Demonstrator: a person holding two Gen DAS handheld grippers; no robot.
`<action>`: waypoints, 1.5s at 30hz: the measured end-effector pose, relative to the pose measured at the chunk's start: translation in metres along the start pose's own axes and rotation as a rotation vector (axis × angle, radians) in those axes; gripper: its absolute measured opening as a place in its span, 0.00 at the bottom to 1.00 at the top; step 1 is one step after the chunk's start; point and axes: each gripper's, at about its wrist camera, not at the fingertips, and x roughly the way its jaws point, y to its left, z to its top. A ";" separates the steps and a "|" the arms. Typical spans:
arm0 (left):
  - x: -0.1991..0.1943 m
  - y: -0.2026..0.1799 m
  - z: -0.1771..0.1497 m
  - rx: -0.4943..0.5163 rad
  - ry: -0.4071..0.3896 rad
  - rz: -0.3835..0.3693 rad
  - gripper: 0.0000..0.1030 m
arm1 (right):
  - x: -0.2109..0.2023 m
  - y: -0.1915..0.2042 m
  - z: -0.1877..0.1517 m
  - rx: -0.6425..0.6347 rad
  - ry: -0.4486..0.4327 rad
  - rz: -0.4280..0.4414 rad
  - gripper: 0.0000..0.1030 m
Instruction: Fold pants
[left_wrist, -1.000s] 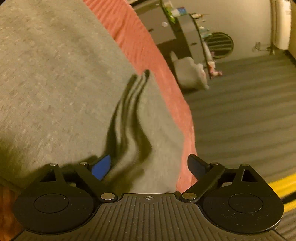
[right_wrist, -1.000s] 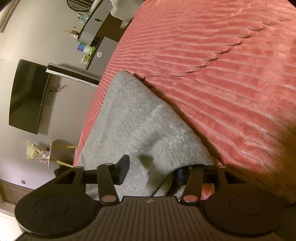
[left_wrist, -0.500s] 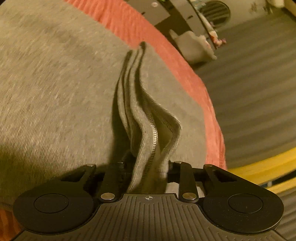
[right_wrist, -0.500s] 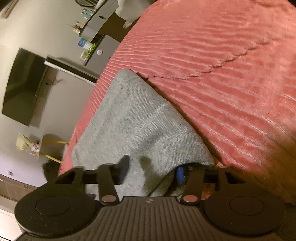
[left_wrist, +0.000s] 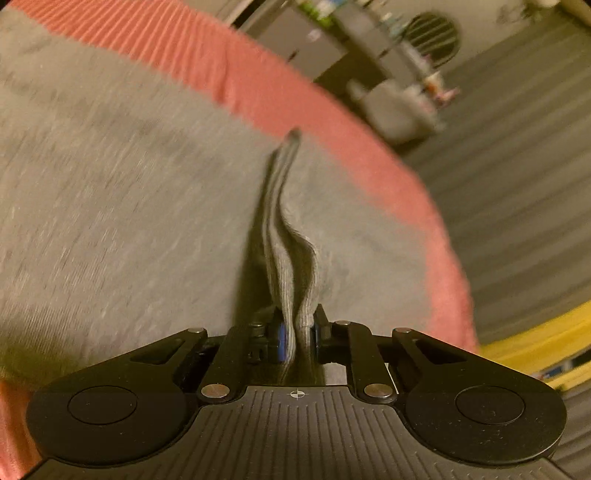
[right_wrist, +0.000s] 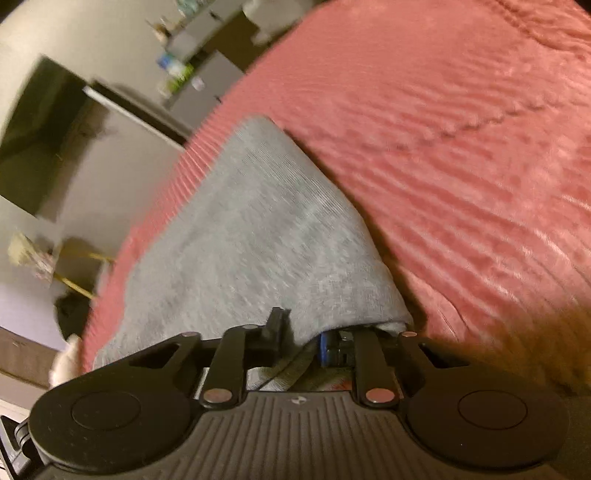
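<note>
Left wrist view: left claw (left_wrist: 297, 334) has just been closing and now pinches a stacked edge of the grey pants (left_wrist: 129, 221). Several ribbed layers stand upright between the pads, one blue pad (left_wrist: 282, 341) pressed against the fabric on the left side, the black pad opposite on the right. The pinched layers rise as a narrow ridge running away from the claw toward the far edge of the garment. The rest of the pants spreads out flat to the left and right of the ridge, lying on a salmon-red ribbed bedspread (left_wrist: 332, 122). Picture is motion-blurred. Past the bed edge: striped grey floor (left_wrist: 517, 184), a dark cabinet (left_wrist: 306, 40) with small items on top, a round vent-like object (left_wrist: 436, 33), a yellow strip (left_wrist: 546, 336) low at the right.

Right wrist view: right claw (right_wrist: 299, 338) has also just been closing, jaws now narrow, with a folded corner of the grey pants (right_wrist: 251, 236) caught between them; cloth drapes over the blue pad (right_wrist: 325, 349) on the right, the black finger (right_wrist: 275, 328) bears on top at the left. The garment stretches away from the claw to a rounded tip, near the bed's left edge. Bedspread (right_wrist: 461, 147) fills the right side. Off the bed at left: a dark flat screen (right_wrist: 40, 136) on the wall, cluttered cabinet (right_wrist: 192, 70), blurred.
</note>
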 end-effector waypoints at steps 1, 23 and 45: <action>0.003 0.000 -0.001 0.000 0.000 0.003 0.15 | -0.001 -0.001 0.000 0.004 0.000 0.001 0.19; 0.011 0.012 -0.007 -0.024 0.093 -0.085 0.20 | -0.059 0.003 0.003 -0.087 -0.126 0.050 0.47; -0.014 -0.029 0.003 0.169 -0.155 0.122 0.58 | -0.028 0.036 -0.001 -0.245 -0.131 0.070 0.55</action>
